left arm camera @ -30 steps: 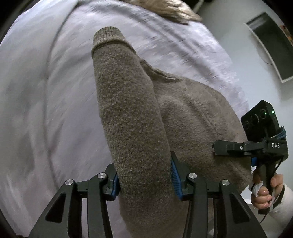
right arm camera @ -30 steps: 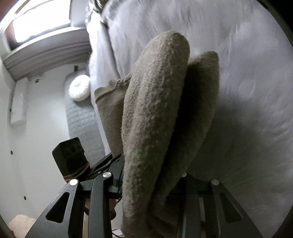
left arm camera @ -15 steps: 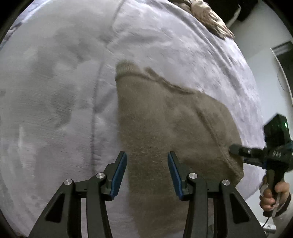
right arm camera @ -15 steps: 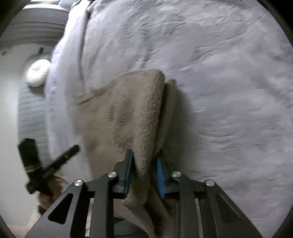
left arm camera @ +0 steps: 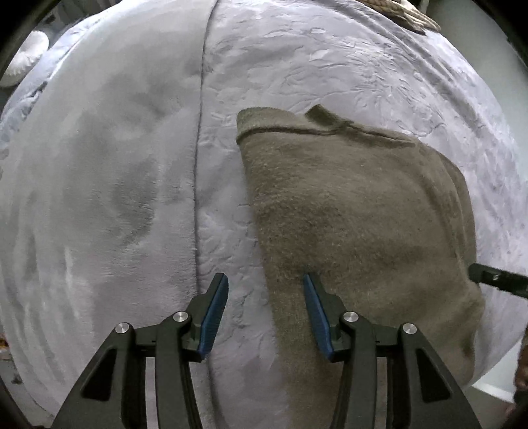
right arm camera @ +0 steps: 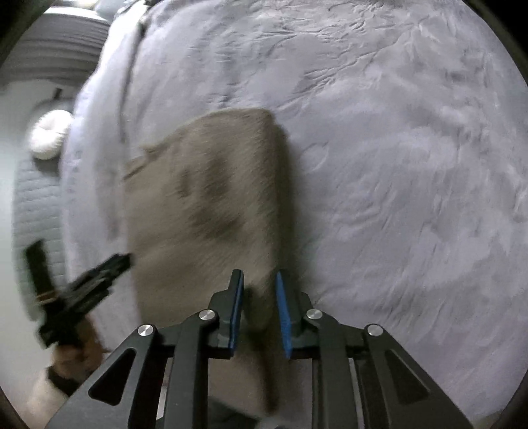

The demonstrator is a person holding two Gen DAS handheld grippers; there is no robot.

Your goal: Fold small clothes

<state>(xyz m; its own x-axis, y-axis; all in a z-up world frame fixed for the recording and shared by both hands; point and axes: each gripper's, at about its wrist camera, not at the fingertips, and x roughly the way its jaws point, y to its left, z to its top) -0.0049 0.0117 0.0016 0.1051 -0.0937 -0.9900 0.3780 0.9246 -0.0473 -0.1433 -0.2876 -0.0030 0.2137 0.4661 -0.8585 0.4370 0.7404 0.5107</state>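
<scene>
Left wrist: your left tongs [left arm camera: 265,297] gape wide, holding nothing; sweater [left arm camera: 356,224] lies folded on the bed [left arm camera: 99,198] at 2 o'clock.
Right wrist: right tongs [right arm camera: 259,293] slightly parted around the sweater's edge [right arm camera: 264,297], grip uncertain.
Risk: lifting away could snag and unfold it.

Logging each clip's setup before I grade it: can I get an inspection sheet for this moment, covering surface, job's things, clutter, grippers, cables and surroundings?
Surface: pale grey plush blanket with a seam running down it.
Job's things: brown knit sweater lying folded flat on the blanket.
Clutter: a tan fuzzy item at the far edge, too cut off to identify.
Grippers: left gripper jaws open, straddling the sweater's left edge; right gripper jaws slightly apart around the sweater's right edge, blurred.
Cables: nothing seen.
Surroundings: white round cushion on a grey quilted mat beside the bed.
</scene>
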